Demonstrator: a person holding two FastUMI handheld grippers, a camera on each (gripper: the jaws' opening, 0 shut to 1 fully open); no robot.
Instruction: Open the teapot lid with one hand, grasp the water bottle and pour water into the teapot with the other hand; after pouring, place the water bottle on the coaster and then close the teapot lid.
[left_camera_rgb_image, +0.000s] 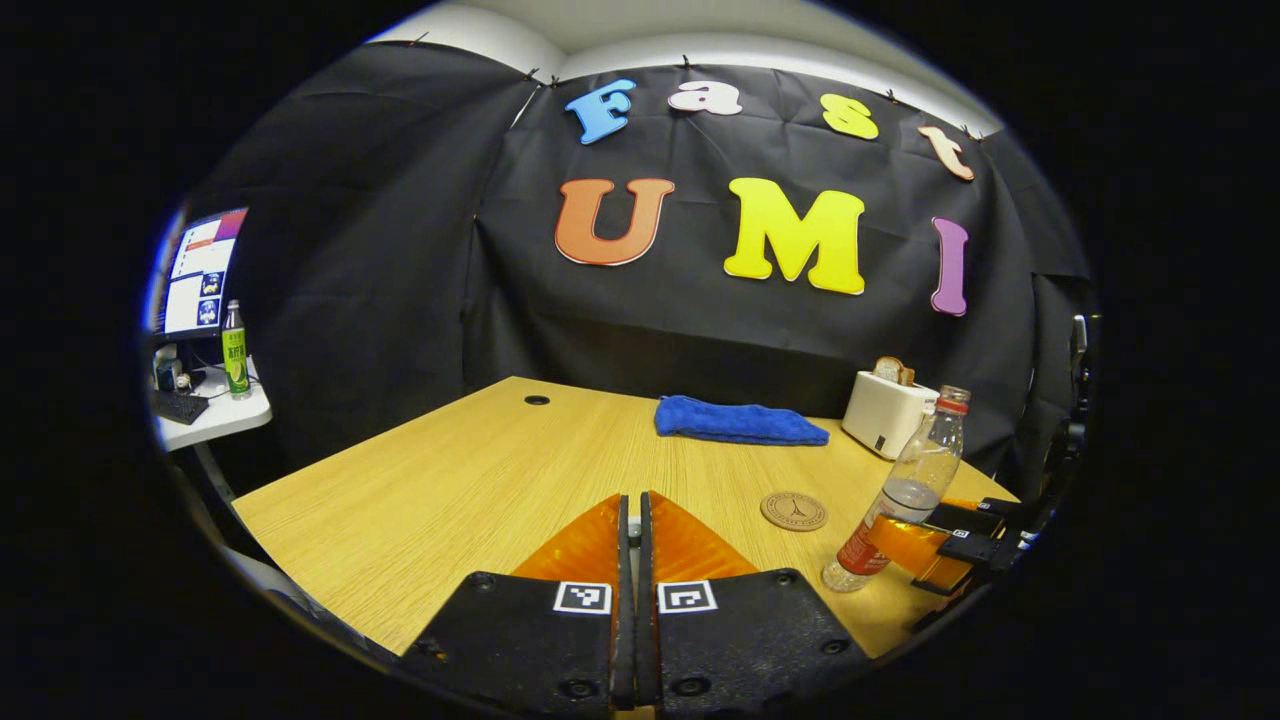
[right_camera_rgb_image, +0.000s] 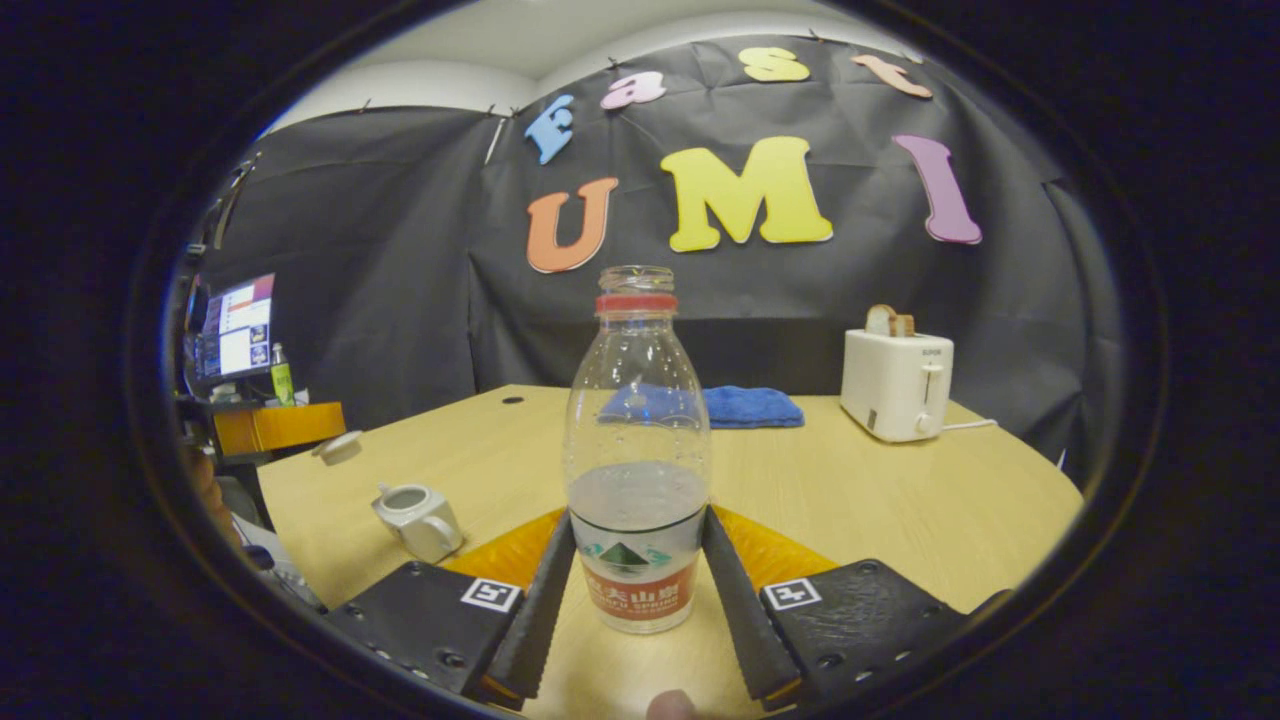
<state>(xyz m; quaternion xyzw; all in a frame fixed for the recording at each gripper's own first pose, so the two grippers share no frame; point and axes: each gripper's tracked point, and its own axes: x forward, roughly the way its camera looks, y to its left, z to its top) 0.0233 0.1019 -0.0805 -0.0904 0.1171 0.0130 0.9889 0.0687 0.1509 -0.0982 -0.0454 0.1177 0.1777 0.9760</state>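
My right gripper (right_camera_rgb_image: 638, 520) is shut on a clear, uncapped water bottle (right_camera_rgb_image: 637, 450), both fingers pressing its labelled lower part; the bottle is roughly a third full. Its base is at or just above the wooden table (right_camera_rgb_image: 900, 510). In the left gripper view the bottle (left_camera_rgb_image: 915, 480) leans at the right, a short way right of the round brown coaster (left_camera_rgb_image: 793, 510). The white teapot (right_camera_rgb_image: 418, 520) stands open at the left. Up and left of it, my left gripper (right_camera_rgb_image: 280, 425) holds the white lid (right_camera_rgb_image: 338, 447) in the air. My left gripper (left_camera_rgb_image: 632, 500) is shut, a pale bit between its tips.
A blue folded cloth (left_camera_rgb_image: 735, 420) lies at the back of the table. A white toaster (left_camera_rgb_image: 885, 410) with toast stands at the back right. A side table at the left holds a monitor (left_camera_rgb_image: 200, 270) and a green bottle (left_camera_rgb_image: 235, 350). A cable hole (left_camera_rgb_image: 537, 400) is in the tabletop.
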